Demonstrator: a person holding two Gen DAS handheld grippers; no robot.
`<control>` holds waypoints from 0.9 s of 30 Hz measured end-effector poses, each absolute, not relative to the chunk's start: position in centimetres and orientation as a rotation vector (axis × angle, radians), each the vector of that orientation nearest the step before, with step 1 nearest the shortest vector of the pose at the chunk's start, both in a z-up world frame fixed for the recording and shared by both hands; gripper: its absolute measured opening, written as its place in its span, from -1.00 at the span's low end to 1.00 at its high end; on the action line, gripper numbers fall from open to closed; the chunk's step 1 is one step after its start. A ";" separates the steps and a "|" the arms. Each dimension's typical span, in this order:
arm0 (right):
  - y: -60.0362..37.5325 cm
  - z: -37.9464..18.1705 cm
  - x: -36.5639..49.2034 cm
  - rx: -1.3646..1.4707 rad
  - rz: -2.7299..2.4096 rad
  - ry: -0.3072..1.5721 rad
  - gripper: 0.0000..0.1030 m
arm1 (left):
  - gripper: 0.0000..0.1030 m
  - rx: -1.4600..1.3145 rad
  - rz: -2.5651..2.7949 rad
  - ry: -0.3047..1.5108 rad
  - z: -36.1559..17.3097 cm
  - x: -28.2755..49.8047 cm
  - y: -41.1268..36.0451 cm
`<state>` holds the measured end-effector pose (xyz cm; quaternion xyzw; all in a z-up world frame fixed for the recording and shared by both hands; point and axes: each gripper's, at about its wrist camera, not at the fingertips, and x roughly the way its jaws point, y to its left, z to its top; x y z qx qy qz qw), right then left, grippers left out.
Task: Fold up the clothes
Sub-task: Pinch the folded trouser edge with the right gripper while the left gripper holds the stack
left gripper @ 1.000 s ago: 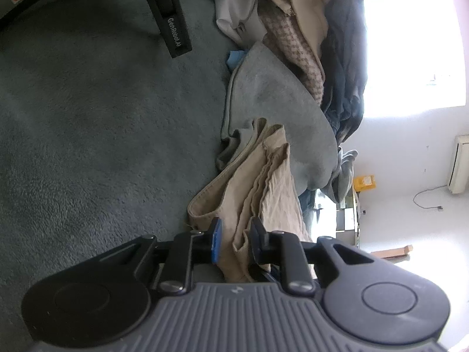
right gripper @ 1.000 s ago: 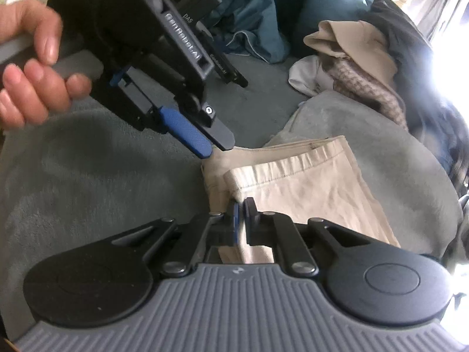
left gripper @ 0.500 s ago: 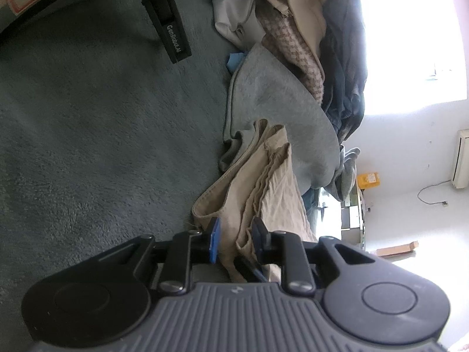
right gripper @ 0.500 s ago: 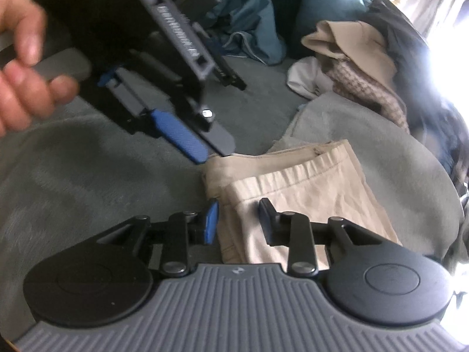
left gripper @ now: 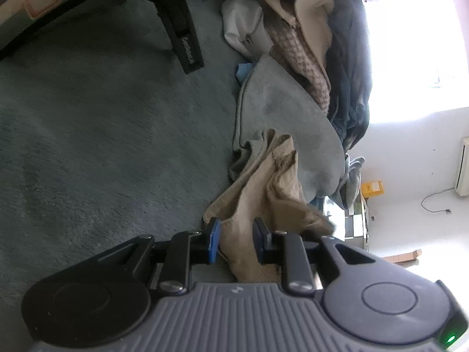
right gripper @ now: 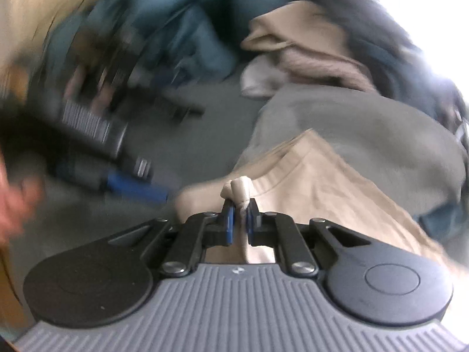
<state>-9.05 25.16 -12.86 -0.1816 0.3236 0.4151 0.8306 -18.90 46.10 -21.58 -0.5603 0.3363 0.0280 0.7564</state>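
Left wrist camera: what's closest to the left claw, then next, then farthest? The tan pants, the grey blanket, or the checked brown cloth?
1. Tan pants: between the left claw pads, gripped.
2. Grey blanket: just beyond the pants, a bit to the right.
3. Checked brown cloth: farthest, up in the clothes pile near the bright window.

Motion-smeared black left gripper with blue pads (right gripper: 137, 187), left half of right-wrist view: jaw state unreadable there. Pinkish blurred hand (right gripper: 14, 205), cut by left edge. White wall-mounted unit (left gripper: 463, 165), cut by right edge. White lettering on black gripper finger (left gripper: 187, 52), illegible.
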 end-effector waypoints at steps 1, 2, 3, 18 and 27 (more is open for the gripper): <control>25.2 -12.4 -8.9 -0.373 0.877 0.677 -0.87 | -0.53 -1.227 0.067 0.732 -21.6 -19.0 46.2; 25.2 -12.1 -8.8 -0.361 0.873 0.667 -0.87 | -0.54 -1.232 0.074 0.731 -21.7 -19.0 46.3; 25.3 -11.8 -8.7 -0.351 0.874 0.653 -0.87 | -0.54 -1.235 0.080 0.728 -21.6 -19.2 46.5; 28.8 -16.8 -10.1 -0.428 0.844 0.676 -0.86 | -0.54 -1.195 0.081 0.722 -19.9 -18.2 47.0; 28.6 -17.5 -11.4 -0.470 0.891 0.653 -0.42 | -0.53 -1.078 0.018 0.724 -16.9 -14.5 46.2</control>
